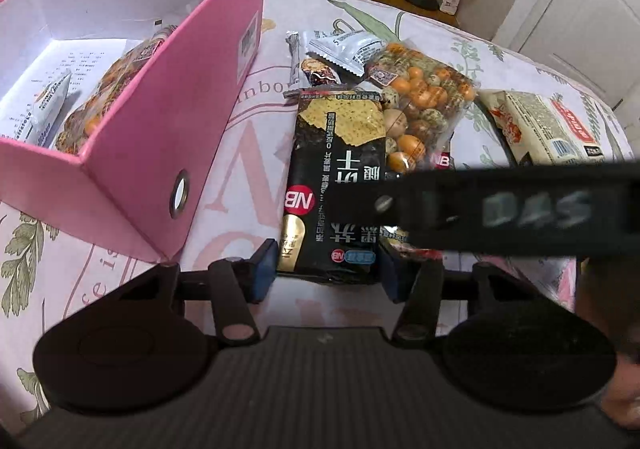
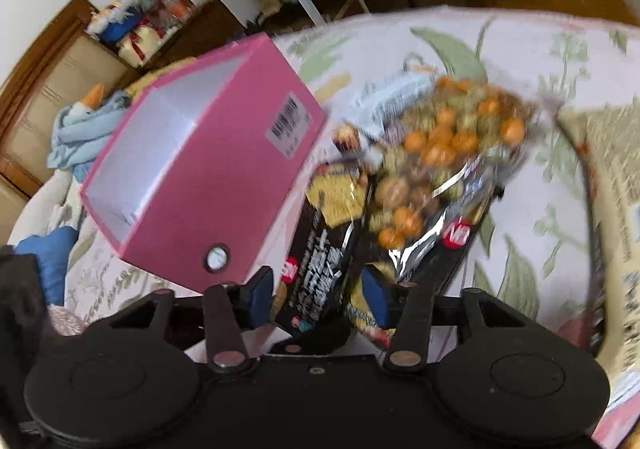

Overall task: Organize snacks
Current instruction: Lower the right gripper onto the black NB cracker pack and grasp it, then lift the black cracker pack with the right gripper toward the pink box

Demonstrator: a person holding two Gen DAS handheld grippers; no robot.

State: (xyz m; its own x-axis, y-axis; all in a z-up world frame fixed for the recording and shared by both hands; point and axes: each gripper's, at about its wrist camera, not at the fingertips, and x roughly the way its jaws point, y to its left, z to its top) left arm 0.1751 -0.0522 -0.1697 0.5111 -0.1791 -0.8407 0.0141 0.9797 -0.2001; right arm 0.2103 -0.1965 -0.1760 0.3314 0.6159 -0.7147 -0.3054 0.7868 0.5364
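Observation:
A black cracker packet (image 1: 334,185) lies on the floral cloth with its near end between my left gripper's (image 1: 328,273) blue pads (image 1: 264,269), which stand apart on either side of it. The right gripper's black arm (image 1: 500,205) crosses over the packet from the right. In the blurred right wrist view, my right gripper (image 2: 320,297) closes on the same black packet (image 2: 320,249), held tilted. A clear bag of orange and green nuts (image 1: 424,105) lies beside it; it also shows in the right wrist view (image 2: 448,153). A pink box (image 1: 160,121) at left holds other snack bags.
Small silver and white wrappers (image 1: 340,49) lie behind the cracker packet. A beige snack bag (image 1: 540,125) lies at right. The pink box (image 2: 224,177) shows in the right wrist view. Furniture, boxes and a white door stand beyond the bed.

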